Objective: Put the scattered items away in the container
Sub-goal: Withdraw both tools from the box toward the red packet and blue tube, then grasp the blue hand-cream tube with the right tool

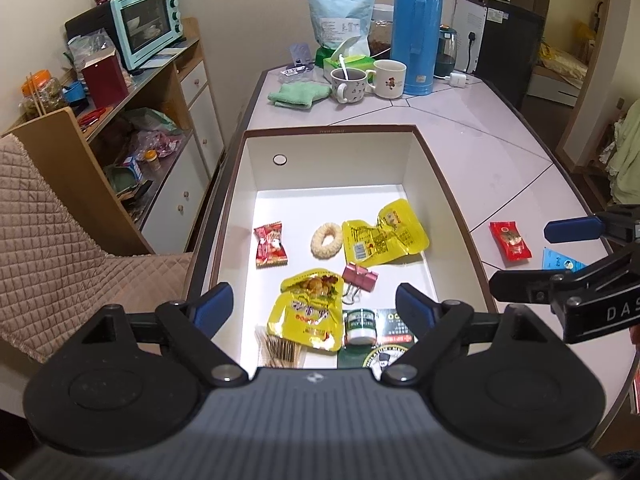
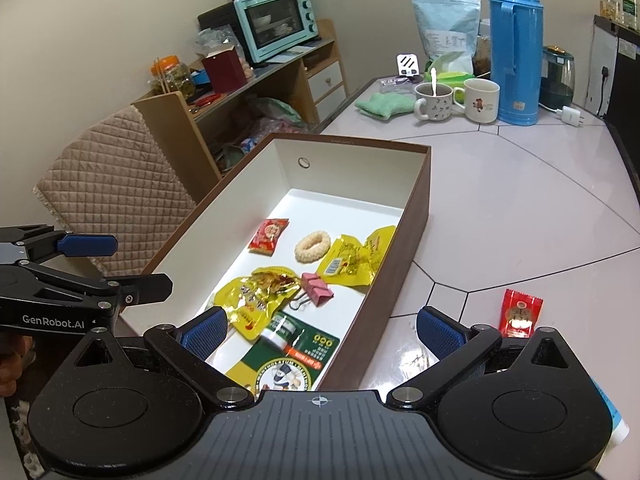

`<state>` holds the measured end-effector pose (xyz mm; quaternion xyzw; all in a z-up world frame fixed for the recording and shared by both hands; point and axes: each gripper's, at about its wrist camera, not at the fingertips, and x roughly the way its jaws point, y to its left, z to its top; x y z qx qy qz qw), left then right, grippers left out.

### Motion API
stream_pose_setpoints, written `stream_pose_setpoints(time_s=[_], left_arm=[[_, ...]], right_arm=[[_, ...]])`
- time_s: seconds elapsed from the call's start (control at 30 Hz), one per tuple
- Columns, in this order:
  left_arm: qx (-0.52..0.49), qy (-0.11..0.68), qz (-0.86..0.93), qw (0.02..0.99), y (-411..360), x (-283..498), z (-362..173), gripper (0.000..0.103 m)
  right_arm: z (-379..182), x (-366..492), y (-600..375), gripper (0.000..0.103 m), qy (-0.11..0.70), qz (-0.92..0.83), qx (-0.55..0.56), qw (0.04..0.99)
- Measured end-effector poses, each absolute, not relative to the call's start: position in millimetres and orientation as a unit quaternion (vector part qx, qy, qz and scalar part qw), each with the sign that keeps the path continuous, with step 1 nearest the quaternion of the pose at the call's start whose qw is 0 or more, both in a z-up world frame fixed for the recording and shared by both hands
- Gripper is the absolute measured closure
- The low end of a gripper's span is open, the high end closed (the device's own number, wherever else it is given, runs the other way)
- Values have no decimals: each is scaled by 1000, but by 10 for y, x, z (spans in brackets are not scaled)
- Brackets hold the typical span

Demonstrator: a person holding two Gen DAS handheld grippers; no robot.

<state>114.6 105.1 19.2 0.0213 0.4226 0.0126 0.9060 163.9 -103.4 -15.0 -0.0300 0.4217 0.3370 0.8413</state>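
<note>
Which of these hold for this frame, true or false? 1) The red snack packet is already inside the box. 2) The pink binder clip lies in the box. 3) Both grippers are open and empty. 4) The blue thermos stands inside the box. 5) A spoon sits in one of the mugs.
1) False: the red snack packet lies on the table, outside the box.
2) True: the pink binder clip lies on the box floor.
3) True: the left gripper and right gripper both stand open with nothing between the pads.
4) False: the blue thermos stands on the table beyond the box.
5) True: the spoon stands in the left mug.
</note>
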Motion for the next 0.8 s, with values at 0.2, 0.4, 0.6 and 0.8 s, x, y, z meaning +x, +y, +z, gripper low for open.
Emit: stream_pose_setpoints(time_s=[0.2, 0.4, 0.6, 0.8], left_arm=[[19, 430, 18, 903, 942, 1045, 169, 16], [22, 427, 7, 904, 709, 1026, 182, 16], [29, 423, -23, 905, 331, 1098, 172, 16], [41, 421, -62, 904, -150, 1220, 127, 16]], right_arm=[[-157, 1618, -1180, 0, 422, 343, -29, 839], [-135, 1631, -1523, 0, 418, 328, -21, 847], [-117, 1673, -2086, 0, 419, 294, -3, 859], [-115, 1689, -2682, 0, 420, 260, 6, 869]])
